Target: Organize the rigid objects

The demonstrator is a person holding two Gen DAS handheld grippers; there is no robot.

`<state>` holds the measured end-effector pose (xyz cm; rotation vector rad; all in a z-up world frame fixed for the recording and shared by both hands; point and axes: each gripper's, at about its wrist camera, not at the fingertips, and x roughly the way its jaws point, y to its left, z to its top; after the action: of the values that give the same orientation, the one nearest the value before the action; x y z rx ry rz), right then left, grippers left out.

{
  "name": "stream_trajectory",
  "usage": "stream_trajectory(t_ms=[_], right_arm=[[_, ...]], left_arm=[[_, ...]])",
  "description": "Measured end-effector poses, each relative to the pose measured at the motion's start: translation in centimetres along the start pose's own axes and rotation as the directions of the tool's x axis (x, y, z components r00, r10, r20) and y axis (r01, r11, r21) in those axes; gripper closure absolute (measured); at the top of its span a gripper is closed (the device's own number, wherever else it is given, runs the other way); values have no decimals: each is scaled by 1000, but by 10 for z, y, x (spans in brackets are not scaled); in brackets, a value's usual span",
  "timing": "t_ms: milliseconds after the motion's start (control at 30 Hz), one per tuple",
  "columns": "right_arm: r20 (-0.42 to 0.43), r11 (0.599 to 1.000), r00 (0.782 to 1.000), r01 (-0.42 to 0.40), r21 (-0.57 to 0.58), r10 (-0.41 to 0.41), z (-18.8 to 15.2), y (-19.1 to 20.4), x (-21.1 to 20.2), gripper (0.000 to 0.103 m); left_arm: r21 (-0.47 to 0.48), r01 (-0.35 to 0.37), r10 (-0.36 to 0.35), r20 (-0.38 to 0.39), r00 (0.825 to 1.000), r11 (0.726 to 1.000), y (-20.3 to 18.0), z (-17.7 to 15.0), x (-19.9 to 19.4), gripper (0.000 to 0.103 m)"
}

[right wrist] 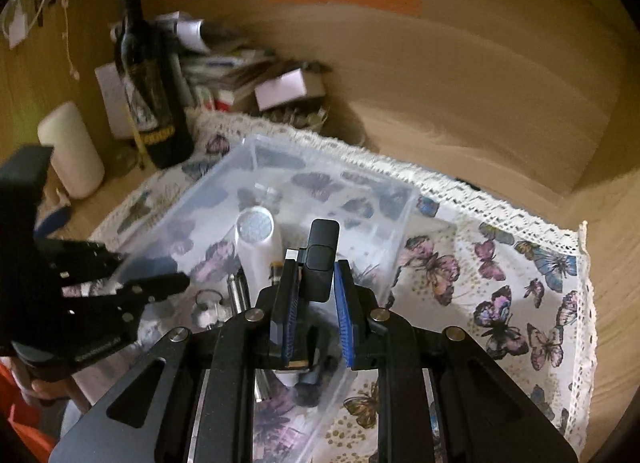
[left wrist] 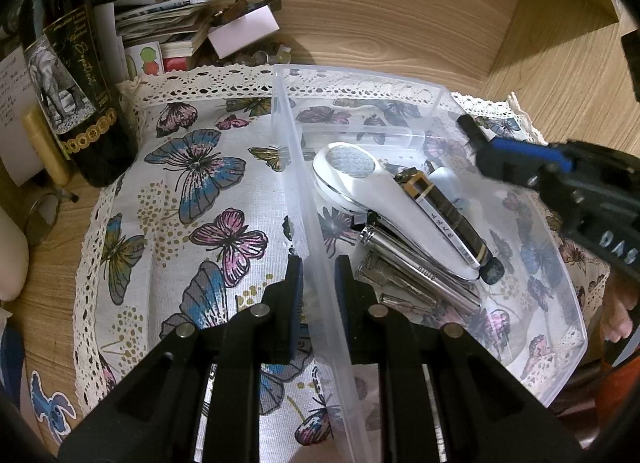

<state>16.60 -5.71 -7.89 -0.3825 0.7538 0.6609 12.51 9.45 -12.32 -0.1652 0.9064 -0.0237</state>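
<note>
Your right claw [right wrist: 316, 291] is clamped on a small black rectangular device [right wrist: 321, 259], something like a flash drive, which stands up between the blue pads above the near end of the clear plastic bin [left wrist: 432, 99]. Your left claw [left wrist: 318, 283] is pinched nearly closed on the bin's near wall, holding it steady on the butterfly cloth [left wrist: 192, 191] that covers the counter.

The device is held low on its body and the right-wrist view is smeared with motion, so it could twist or slip out if you swing fast; let go too early and it lands on the cloth rather than in the bin. A careless drop could also knock the pile already inside. If your left claw tugs the thin wall, the bin may flex or slide.

Inside the bin I count one white handheld gadget with a round mesh face [left wrist: 360, 183], one dark striped stick [left wrist: 448, 219], at least two metal tubes [left wrist: 408, 267] and one small white bottle [left wrist: 446, 179]; more lies beneath, unclear. One wine bottle [left wrist: 76, 103] stands behind the cloth.
</note>
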Motion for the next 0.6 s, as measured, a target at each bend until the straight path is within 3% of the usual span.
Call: stream_trajectory(t_ms=[333, 600], right_arm=[[-42, 1000, 999, -13, 6, 13, -5, -1, 10, 86], [14, 1000, 1000, -9, 23, 9, -9, -1, -12, 70]], left_arm=[[-2, 2, -2, 0, 1000, 1000, 0, 0, 0, 87], [-11, 11, -11, 5, 1000, 1000, 0, 0, -6, 86]])
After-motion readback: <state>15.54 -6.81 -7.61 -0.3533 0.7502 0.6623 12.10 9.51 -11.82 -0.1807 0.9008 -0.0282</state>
